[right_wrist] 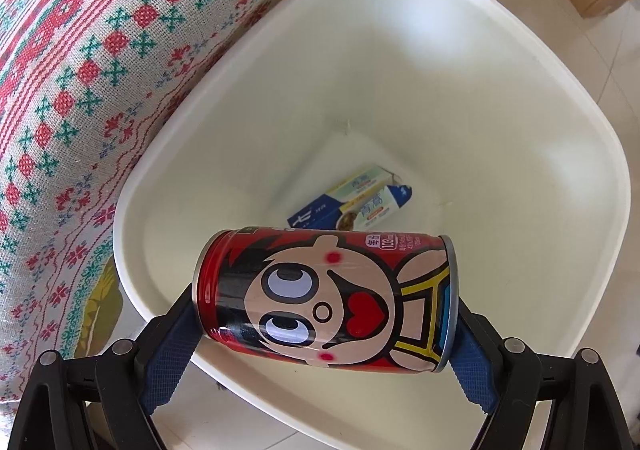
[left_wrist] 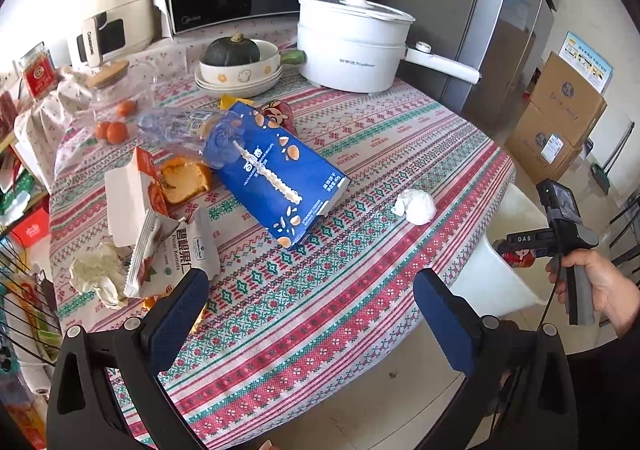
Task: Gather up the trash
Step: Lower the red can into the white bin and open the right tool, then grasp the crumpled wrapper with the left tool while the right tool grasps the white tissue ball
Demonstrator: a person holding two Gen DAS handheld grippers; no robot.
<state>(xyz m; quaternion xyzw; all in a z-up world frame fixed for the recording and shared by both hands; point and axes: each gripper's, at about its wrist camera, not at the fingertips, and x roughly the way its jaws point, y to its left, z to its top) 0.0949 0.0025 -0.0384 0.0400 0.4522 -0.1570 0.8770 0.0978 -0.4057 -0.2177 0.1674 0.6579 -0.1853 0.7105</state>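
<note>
**Red can held over bin; left tool wide above the tabletop**

Right tool (right_wrist: 324, 334): clenched end to end on a red cartoon can (right_wrist: 326, 298), which lies sideways between the blue pads (right_wrist: 168, 362). The can hangs over the mouth of a white bin (right_wrist: 500, 62). Down at the bin's bottom, at 12 o'clock from the can, lies a blue-and-white carton (right_wrist: 352, 208). The patterned cloth of the tabletop (right_wrist: 80, 50) drapes at 10 o'clock, touching the bin's rim.

Left tool (left_wrist: 310, 314): released, fingers spread wide, nothing between them, hovering over the near edge of the tabletop (left_wrist: 360, 154). From the left view, the right tool (left_wrist: 516, 250) sits off the tabletop's edge at 3 o'clock, the can just visible in it, above the bin (left_wrist: 496, 274).

On the cloth: a blue biscuit box (left_wrist: 276, 170) lying flat near centre; a white tissue ball (left_wrist: 414, 206) at 3 o'clock of it, apart; torn wrappers (left_wrist: 160, 250) and a crumpled paper wad (left_wrist: 96, 278) at 8 o'clock; a piece of cake (left_wrist: 184, 178) at 9 o'clock, close to the box; a clear plastic bag (left_wrist: 172, 122) and small oranges (left_wrist: 112, 130) at 10 o'clock. A white electric pot (left_wrist: 352, 46) stands at 1 o'clock.
</note>
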